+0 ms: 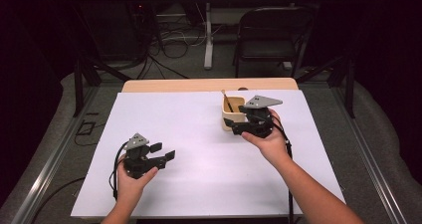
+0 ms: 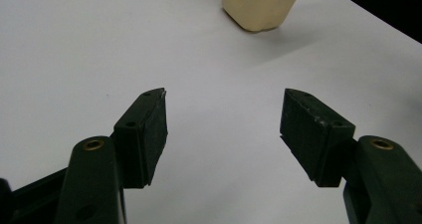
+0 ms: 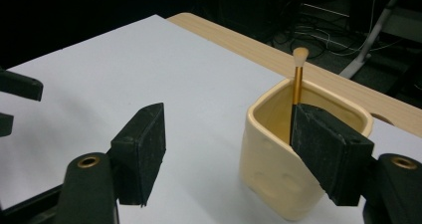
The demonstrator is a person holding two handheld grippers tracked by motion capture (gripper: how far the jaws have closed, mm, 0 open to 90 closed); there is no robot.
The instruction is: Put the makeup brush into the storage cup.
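A dark room is surrounding the scene, with a folding chair point(image 1: 271, 35), loose cables point(image 1: 169, 40) on the floor and the legs of a second desk standing behind a wooden table point(image 1: 209, 84). A large white sheet point(image 1: 199, 149) is covering almost all of that table, leaving a strip of bare wood showing along the far edge. A person is reaching in from the near side with both forearms, each hand holding a black two-jaw tool.

The right gripper point(image 1: 234, 124) is hovering at the right half of the sheet, just beside a cream cup point(image 1: 232, 113) that is standing upright near the far edge. In the right gripper view its jaws are standing wide apart with nothing clamped between them; one pad point(image 3: 323, 149) is sitting in front of the cup's point(image 3: 278, 179) rim, and whether it is touching cannot be told. The left gripper point(image 1: 163, 151) is resting over the near left part of the sheet, well apart from the cup point(image 2: 261, 5), its jaws likewise spread wide and holding nothing.

A thin brush point(image 3: 297, 87) with a gold handle and pale tip is leaning inside the cup, its tip rising above the rim.
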